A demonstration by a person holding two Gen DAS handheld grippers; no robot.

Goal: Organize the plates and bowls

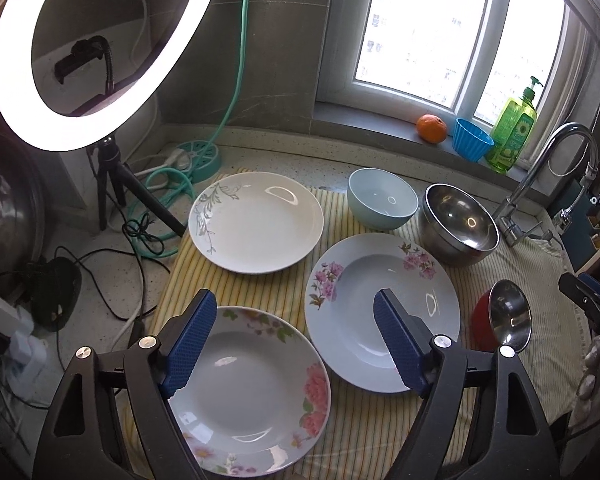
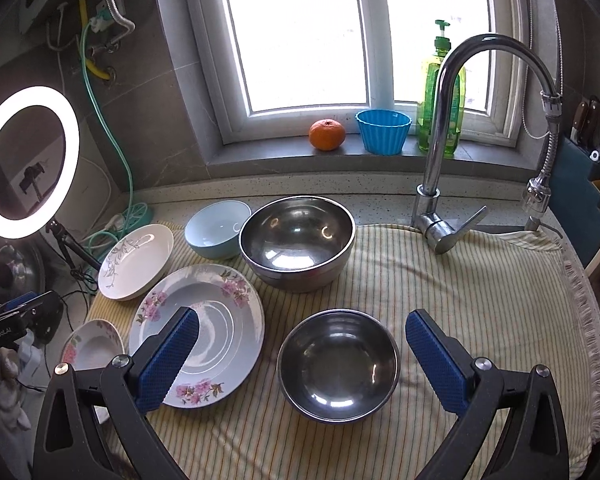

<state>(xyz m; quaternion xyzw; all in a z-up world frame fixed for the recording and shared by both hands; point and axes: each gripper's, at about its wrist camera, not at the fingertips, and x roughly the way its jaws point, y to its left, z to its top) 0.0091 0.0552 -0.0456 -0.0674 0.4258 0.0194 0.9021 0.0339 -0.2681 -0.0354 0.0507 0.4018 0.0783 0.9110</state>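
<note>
A: Where do the plates lie?
B: Three, face up on the striped cloth: leaf-sprig plate [image 1: 256, 222] at twelve, pink-blossom plate [image 1: 382, 312] at three, peony plate [image 1: 248, 404] at six.
A: Bowls?
B: Upright: pale blue bowl [image 2: 217, 229] at eleven, large steel bowl [image 2: 298, 242] beside it, small steel bowl [image 2: 338, 364] at six.

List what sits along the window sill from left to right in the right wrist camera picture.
orange → blue ribbed cup → green soap bottle, partly behind the faucet.

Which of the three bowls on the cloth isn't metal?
The pale blue bowl at the back, beside the large steel bowl. It is glazed ceramic; the small steel bowl is shiny metal too.
</note>
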